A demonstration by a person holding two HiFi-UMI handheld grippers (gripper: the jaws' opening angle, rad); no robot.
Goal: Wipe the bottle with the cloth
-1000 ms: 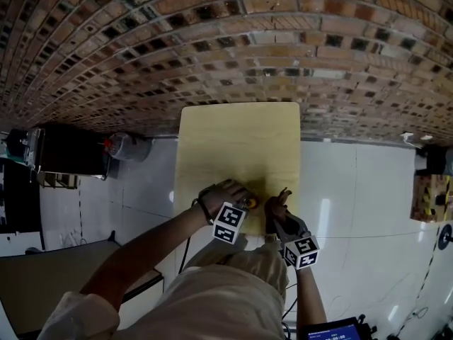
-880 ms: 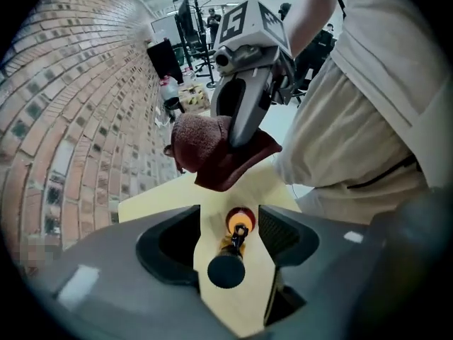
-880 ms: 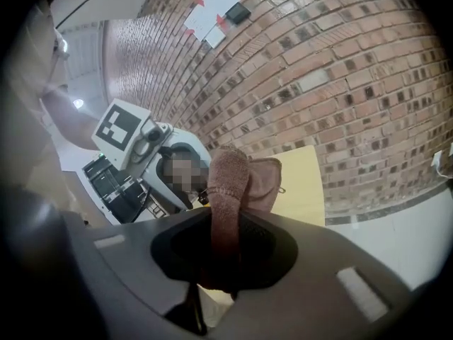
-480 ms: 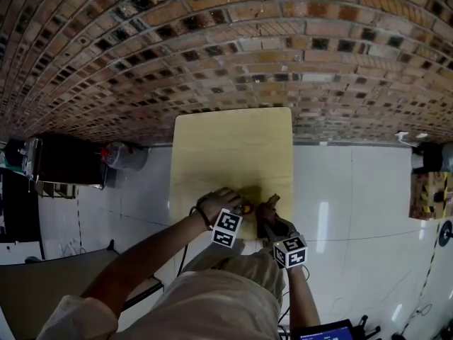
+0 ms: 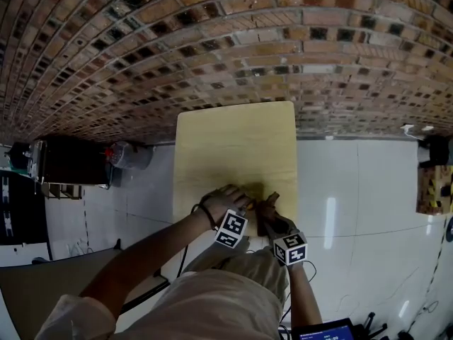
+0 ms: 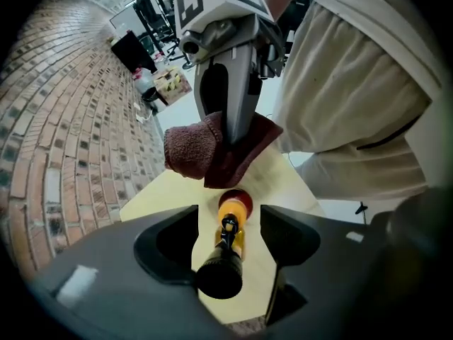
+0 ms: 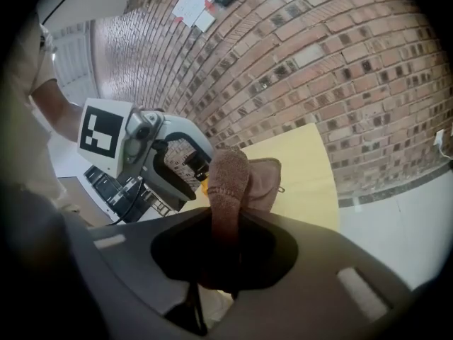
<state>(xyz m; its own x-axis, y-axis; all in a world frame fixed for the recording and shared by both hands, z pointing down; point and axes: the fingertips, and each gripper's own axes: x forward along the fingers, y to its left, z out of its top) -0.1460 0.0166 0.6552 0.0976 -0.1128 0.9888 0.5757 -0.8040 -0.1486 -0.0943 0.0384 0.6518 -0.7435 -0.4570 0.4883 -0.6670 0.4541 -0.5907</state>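
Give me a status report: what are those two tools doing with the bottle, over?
Left tool just opened, bottle upright between its jaws. Right tool shut on cloth, close by bottle. Nothing in the way.

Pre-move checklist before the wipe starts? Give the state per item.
1. Cloth gripped in right claw: ok, jaws are shut on it.
2. Bottle between the left claw jaws: ok.
3. Left claw holding the bottle steady: not ok. Its jaws have just been opening, and a gap shows on each side.
4. Bottle standing upright on the table: ok, as far as the left gripper view shows.
5. Cloth in contact with the bottle: cannot tell. It hangs close beside it.
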